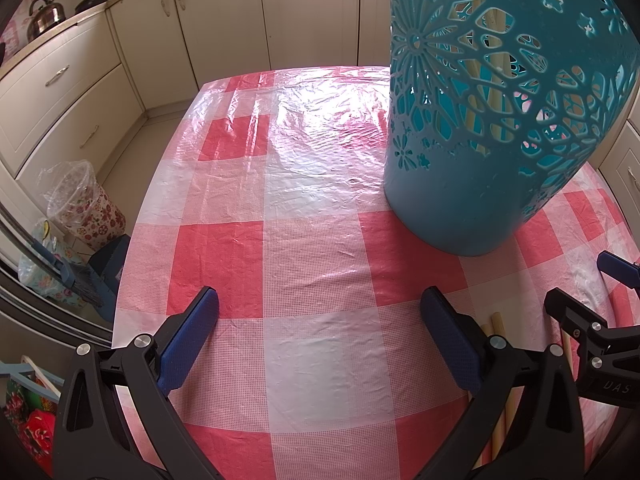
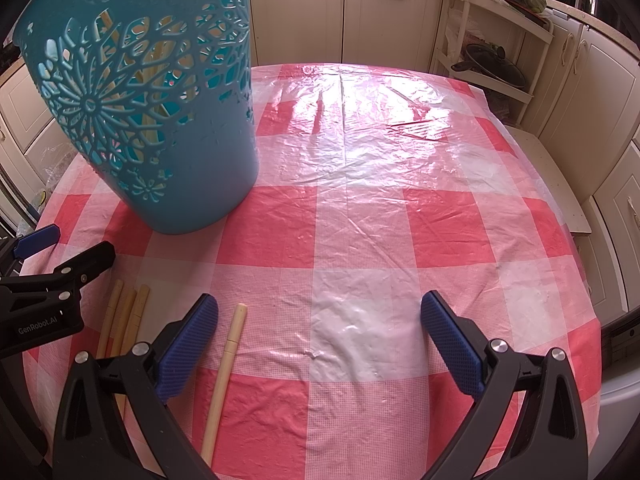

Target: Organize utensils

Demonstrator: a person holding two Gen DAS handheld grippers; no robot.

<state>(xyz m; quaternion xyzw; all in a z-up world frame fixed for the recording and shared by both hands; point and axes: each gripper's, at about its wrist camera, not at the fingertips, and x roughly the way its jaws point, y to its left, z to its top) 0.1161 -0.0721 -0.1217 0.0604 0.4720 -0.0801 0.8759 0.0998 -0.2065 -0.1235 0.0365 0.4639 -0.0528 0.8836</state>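
Note:
A teal cut-out utensil holder [image 1: 480,120] stands upright on the checked table, with several bamboo chopsticks inside; it also shows in the right wrist view [image 2: 160,100]. My left gripper [image 1: 320,312] is open and empty above the tablecloth, left of and nearer than the holder. My right gripper [image 2: 320,316] is open and empty. One loose chopstick [image 2: 224,376] lies just right of its left finger. Three more chopsticks [image 2: 124,320] lie together farther left, partly hidden by that finger; they also show behind my left gripper's right finger [image 1: 500,400].
The red-and-white checked tablecloth [image 2: 360,220] is covered with clear plastic. Cream kitchen cabinets [image 1: 200,20] surround the table. A floral bin [image 1: 88,208] stands on the floor at left. A rack with a pan lid [image 2: 496,64] stands at right.

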